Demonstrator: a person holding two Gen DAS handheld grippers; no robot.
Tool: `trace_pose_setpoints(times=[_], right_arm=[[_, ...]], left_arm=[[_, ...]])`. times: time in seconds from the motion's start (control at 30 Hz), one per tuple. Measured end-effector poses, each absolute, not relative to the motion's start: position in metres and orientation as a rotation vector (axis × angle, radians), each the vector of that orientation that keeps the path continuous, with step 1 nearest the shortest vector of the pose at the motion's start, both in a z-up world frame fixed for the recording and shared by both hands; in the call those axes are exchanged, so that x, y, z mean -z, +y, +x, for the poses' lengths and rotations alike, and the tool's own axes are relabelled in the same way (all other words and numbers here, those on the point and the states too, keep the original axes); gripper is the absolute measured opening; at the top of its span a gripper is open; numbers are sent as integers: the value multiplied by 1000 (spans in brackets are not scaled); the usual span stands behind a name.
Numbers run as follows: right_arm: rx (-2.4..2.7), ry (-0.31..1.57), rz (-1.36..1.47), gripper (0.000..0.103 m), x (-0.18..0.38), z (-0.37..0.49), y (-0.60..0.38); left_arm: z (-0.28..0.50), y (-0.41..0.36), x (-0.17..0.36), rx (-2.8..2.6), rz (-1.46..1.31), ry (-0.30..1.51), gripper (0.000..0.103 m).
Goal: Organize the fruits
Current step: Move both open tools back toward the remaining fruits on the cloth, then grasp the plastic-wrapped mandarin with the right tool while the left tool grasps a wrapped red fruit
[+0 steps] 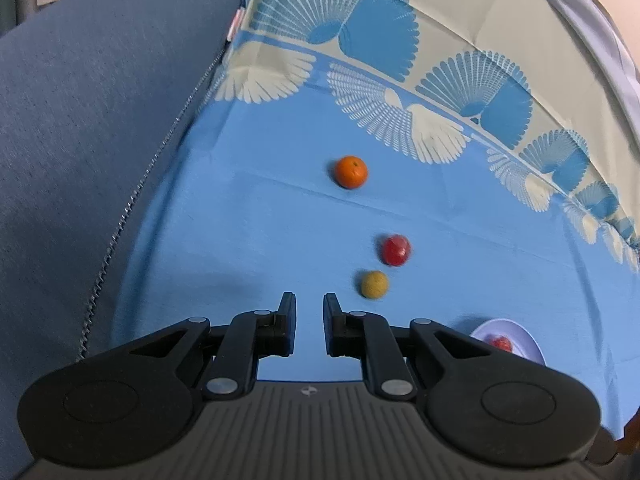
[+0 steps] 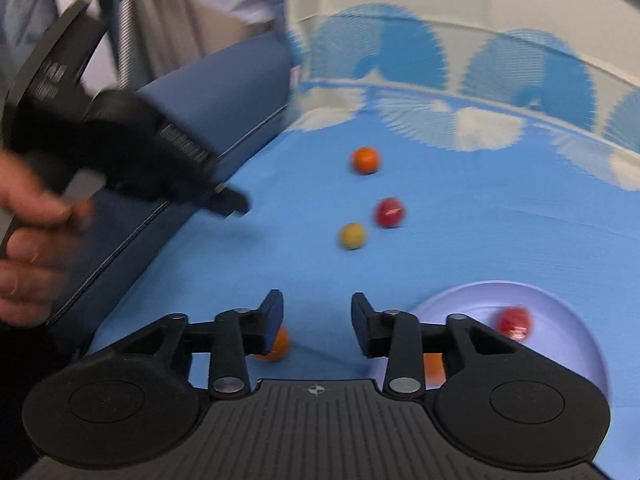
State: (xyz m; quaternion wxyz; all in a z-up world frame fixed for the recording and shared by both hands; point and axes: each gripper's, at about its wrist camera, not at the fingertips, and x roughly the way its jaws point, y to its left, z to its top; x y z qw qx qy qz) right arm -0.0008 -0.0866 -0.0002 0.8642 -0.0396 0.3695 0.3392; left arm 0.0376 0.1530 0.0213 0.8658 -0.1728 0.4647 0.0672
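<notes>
On the blue cloth lie an orange (image 1: 351,171) (image 2: 365,160), a red fruit (image 1: 395,250) (image 2: 389,212) and a yellow fruit (image 1: 374,284) (image 2: 352,235). A lilac plate (image 1: 528,344) (image 2: 560,300) holds another red fruit (image 1: 502,344) (image 2: 515,321) and an orange piece (image 2: 434,366), partly hidden. Another orange (image 2: 278,344) lies behind the right gripper's left finger. My left gripper (image 1: 310,300) is open and empty, near the yellow fruit; it also shows in the right wrist view (image 2: 234,204), blurred. My right gripper (image 2: 317,300) is open and empty, left of the plate.
A dark blue cushion (image 1: 100,120) (image 2: 216,92) borders the cloth on the left. The cloth has a cream and blue fan-patterned border (image 1: 400,60) at the far side. A hand (image 2: 28,232) holds the left gripper.
</notes>
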Motion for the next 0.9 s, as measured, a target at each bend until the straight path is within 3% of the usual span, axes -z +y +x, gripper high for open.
trace_pose_setpoints(times=[0.17, 0.3, 0.43, 0.53, 0.9], right_arm=[[-755, 804, -175, 75, 16, -7, -51], [-763, 800, -296, 76, 35, -9, -22], [-770, 821, -404, 67, 54, -12, -3], [-779, 825, -461, 40, 61, -13, 2], [-658, 840, -317, 38, 48, 9, -21]], left_arm=[[40, 153, -20, -131, -372, 976, 15], [42, 151, -20, -117, -372, 979, 16], [48, 153, -16, -105, -379, 992, 17], [55, 150, -13, -86, -375, 1005, 17], [95, 117, 5, 31, -240, 1032, 29]])
